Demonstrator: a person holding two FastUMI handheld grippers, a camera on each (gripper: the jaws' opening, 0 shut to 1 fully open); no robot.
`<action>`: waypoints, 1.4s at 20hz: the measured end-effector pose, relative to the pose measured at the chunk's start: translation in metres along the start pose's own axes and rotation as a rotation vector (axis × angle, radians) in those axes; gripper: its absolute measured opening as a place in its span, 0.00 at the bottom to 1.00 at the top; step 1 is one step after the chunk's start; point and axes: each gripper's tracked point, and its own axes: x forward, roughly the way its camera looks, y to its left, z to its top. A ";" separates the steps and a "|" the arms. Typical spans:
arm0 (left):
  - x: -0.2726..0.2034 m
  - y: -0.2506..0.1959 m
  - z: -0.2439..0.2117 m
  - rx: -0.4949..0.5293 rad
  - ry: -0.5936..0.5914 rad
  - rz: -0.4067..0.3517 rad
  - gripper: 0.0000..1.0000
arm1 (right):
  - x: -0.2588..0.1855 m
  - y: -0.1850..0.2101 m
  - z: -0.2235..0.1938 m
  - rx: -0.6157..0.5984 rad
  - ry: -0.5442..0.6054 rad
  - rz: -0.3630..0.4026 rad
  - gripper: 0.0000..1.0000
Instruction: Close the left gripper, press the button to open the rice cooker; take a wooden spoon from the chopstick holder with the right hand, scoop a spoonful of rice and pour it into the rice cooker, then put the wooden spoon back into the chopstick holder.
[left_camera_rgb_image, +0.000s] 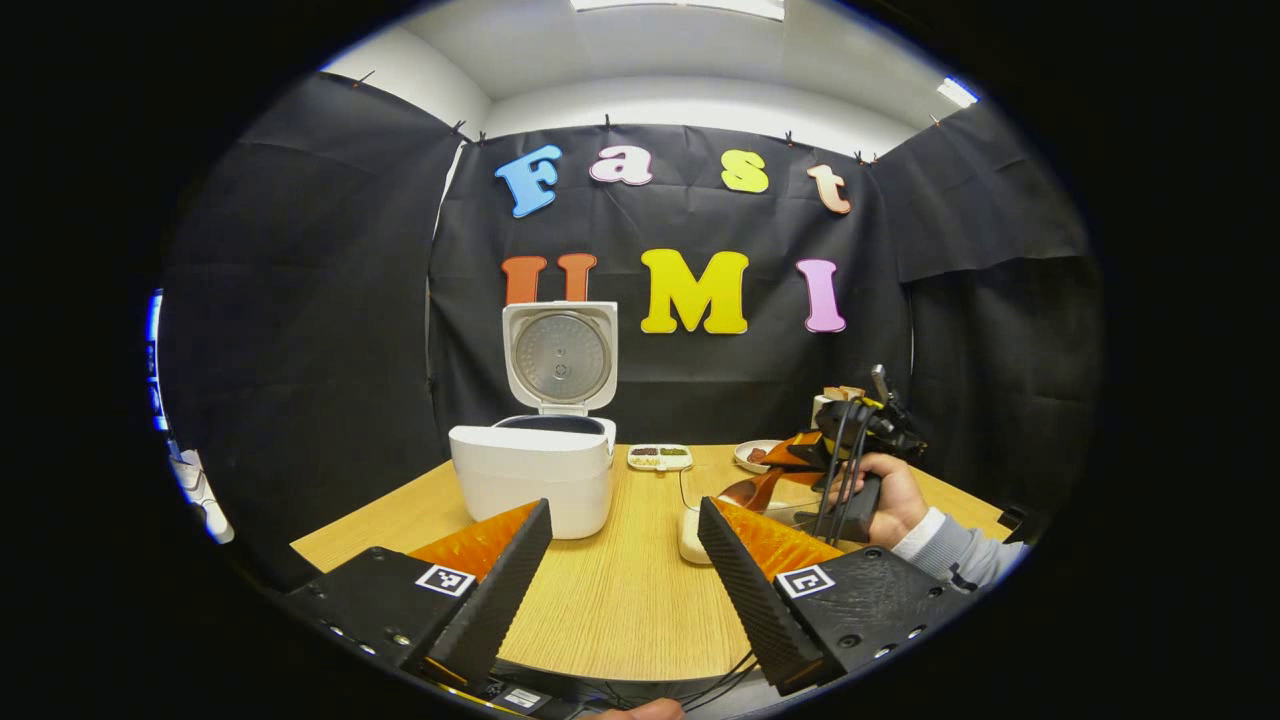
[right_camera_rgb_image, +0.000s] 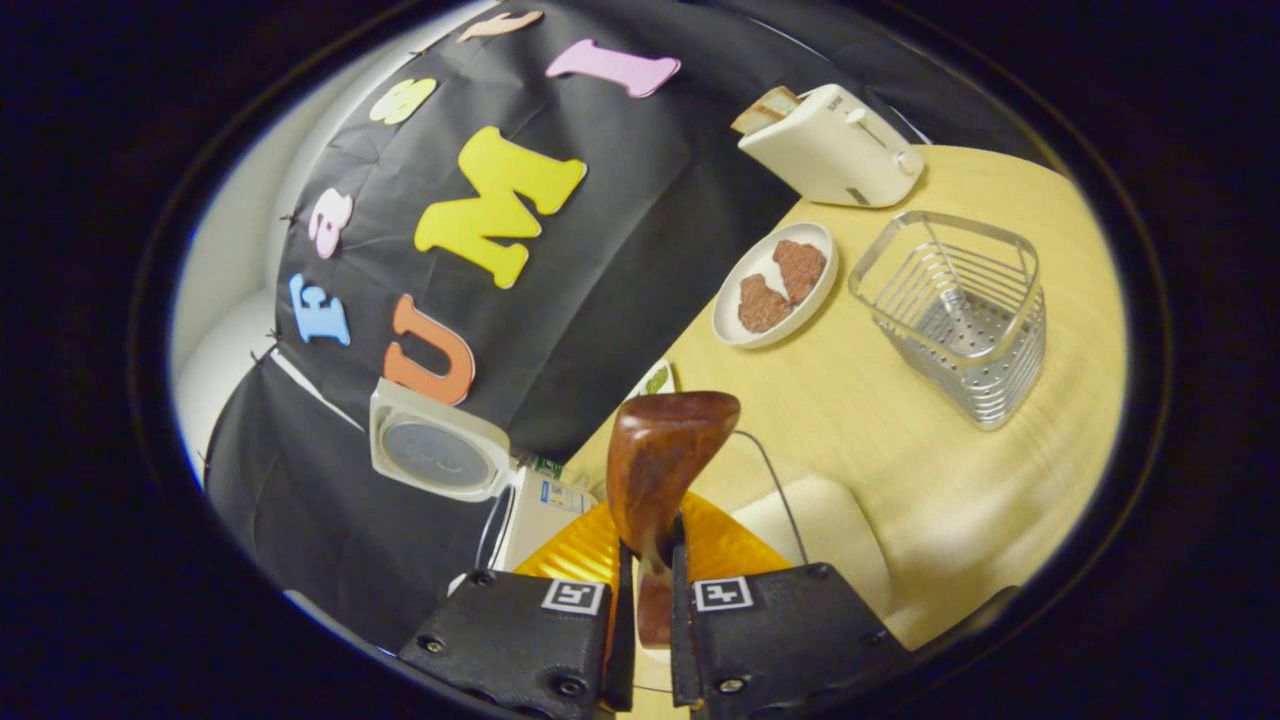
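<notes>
The white rice cooker (left_camera_rgb_image: 533, 480) stands with its lid up on the worktop (left_camera_rgb_image: 620, 600). The right gripper (right_camera_rgb_image: 648, 585) clamps the brown wooden spoon (right_camera_rgb_image: 660, 465), lifted clear of the wire chopstick holder (right_camera_rgb_image: 955, 310). Scooping, pouring and returning remain. The left gripper (left_camera_rgb_image: 625, 575) has its fingers spread.

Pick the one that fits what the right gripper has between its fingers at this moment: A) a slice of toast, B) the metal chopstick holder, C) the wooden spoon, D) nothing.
C: in the right gripper view the right gripper is clamped on the handle of the wooden spoon, while the chopstick holder stands empty on the table.
</notes>
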 end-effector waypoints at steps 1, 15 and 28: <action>0.001 0.001 -0.001 -0.001 0.003 0.003 0.94 | -0.006 0.002 0.007 0.031 -0.019 0.017 0.19; 0.006 -0.001 -0.007 0.000 0.014 -0.010 0.94 | -0.043 0.041 0.026 0.460 0.016 0.312 0.19; 0.004 0.018 -0.006 0.010 -0.019 -0.009 0.94 | 0.015 0.147 0.004 0.122 0.070 0.237 0.17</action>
